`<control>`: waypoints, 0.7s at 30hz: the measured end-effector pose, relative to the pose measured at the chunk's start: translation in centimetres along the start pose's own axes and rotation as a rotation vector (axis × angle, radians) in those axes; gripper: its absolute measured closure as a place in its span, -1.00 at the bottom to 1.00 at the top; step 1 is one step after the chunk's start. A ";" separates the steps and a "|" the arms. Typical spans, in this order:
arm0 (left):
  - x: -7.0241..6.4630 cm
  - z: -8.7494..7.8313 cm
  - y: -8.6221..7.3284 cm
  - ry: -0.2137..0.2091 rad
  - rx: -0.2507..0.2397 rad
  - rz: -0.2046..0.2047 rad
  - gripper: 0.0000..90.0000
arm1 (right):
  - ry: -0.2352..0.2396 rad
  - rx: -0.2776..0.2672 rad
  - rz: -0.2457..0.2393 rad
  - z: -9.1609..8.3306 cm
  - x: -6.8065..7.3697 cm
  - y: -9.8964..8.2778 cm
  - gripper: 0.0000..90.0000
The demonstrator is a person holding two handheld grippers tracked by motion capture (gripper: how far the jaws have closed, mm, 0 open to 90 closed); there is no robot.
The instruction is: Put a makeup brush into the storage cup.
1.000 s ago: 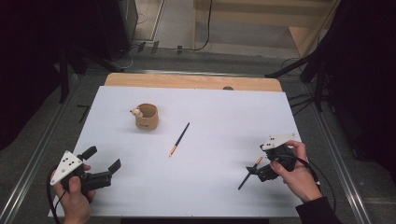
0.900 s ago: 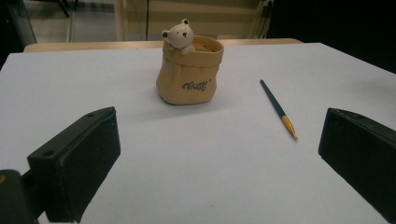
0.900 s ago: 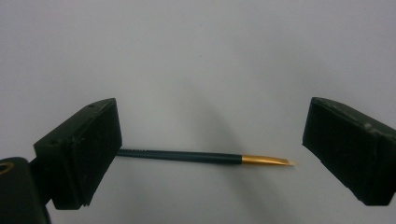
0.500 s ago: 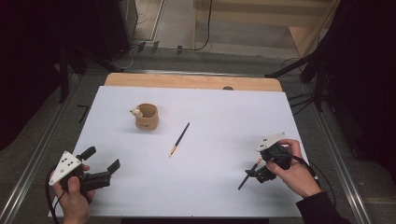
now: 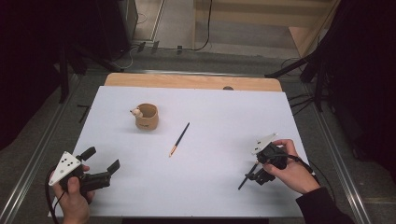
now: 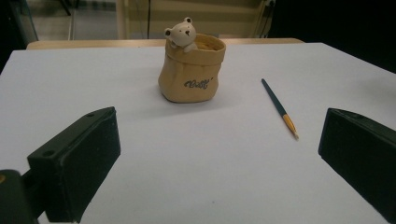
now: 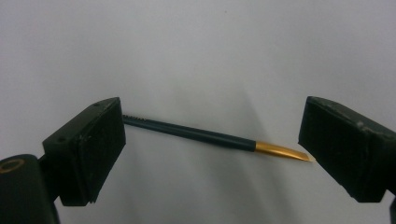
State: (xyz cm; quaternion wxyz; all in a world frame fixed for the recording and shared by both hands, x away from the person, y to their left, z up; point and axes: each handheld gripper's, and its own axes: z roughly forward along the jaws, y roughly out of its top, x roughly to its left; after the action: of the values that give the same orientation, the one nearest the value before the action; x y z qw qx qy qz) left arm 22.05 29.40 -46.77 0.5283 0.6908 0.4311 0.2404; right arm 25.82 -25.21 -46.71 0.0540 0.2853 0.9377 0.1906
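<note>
Jaws wide on both: the right gripper [image 5: 254,173], low over the white table [image 5: 224,116], straddles a dark brush [image 7: 205,136] lying between them, gold tip by one jaw. The left gripper [image 5: 100,161] hovers at the near left corner. Farther off lies a second brush [image 5: 179,139], then a bear-topped tan pot [image 5: 146,116]

Black two-jaw tools [image 5: 100,169], grey three-cornered plates [image 5: 65,164], trailing cables, dark sleeve [image 5: 322,207].

High view overhead; gripper views low, close.
</note>
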 end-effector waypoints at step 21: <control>0.0 -0.1 0.0 0.001 -0.002 -0.002 -1.00 | 0.004 0.121 -0.102 1.8 -0.3 0.1 -0.71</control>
State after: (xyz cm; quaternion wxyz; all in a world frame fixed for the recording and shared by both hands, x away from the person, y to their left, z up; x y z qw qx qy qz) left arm 22.00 29.45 -46.76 0.5291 0.6898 0.4317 0.2406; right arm 26.45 -24.73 -48.33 0.0446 0.2396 0.9609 0.1312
